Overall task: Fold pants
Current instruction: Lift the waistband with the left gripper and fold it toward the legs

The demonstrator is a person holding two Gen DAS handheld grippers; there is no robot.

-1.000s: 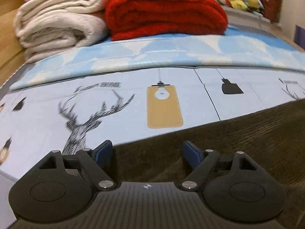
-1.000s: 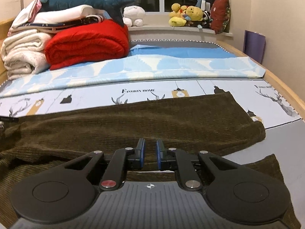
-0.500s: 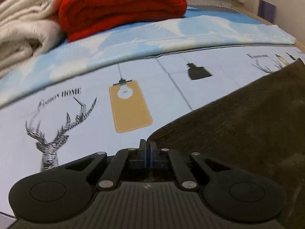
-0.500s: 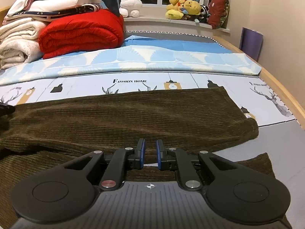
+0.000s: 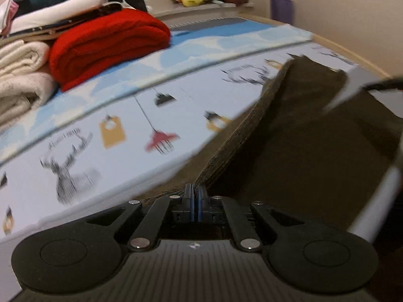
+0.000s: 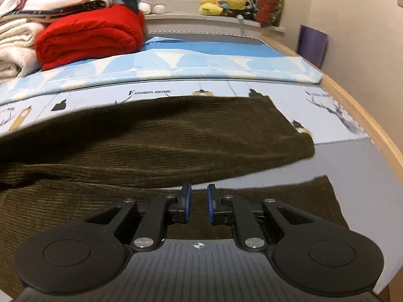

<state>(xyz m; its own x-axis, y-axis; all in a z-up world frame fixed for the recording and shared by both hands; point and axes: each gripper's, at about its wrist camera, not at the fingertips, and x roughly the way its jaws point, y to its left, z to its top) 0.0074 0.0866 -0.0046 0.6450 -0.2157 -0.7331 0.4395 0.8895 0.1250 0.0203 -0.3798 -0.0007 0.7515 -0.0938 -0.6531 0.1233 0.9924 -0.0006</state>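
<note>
We see left gripper (image 5: 195, 193) clamped on dark olive corduroy pants (image 5: 297, 151) edge, fabric lifted off patterned light-blue bedsheet (image 5: 105, 115).

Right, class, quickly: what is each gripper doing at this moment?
Left gripper: shut on the pants, lifting an edge.
Right gripper: jaws slightly apart, nothing visibly pinched between them.

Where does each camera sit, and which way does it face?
Left wrist: on the left gripper, looking down along it, shut on the lifted brown pants.
Right wrist: on the right gripper, slightly open above the pants, facing the windowsill.
Shared: pants, red blanket, printed bedsheet.
</note>
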